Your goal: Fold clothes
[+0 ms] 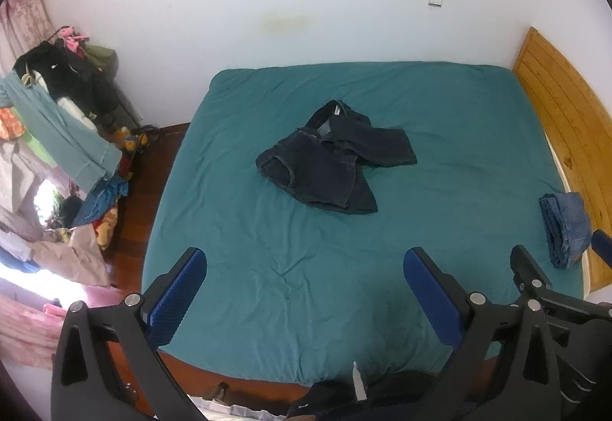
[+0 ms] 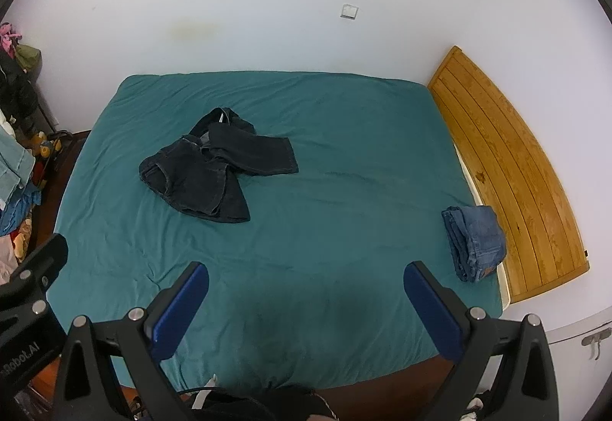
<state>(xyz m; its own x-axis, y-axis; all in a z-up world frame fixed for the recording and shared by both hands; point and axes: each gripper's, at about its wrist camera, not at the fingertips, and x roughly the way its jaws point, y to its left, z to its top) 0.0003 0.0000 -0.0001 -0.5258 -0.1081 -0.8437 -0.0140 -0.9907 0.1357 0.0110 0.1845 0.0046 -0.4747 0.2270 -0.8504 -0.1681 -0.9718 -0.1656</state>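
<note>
Both grippers, left gripper (image 1: 305,289) and right gripper (image 2: 306,300), hover with jaws spread and empty above the bed (image 1: 440,191); crumpled dark denim shorts (image 1: 331,159) likely need reaching and flattening next

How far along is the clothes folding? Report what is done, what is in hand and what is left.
Done: the lighter blue jeans lie folded in a compact stack by the wooden headboard. In hand: nothing; the left gripper and right gripper are both open above the teal sheet. Left: the dark denim garment lies crumpled and unfolded mid-bed.
</note>
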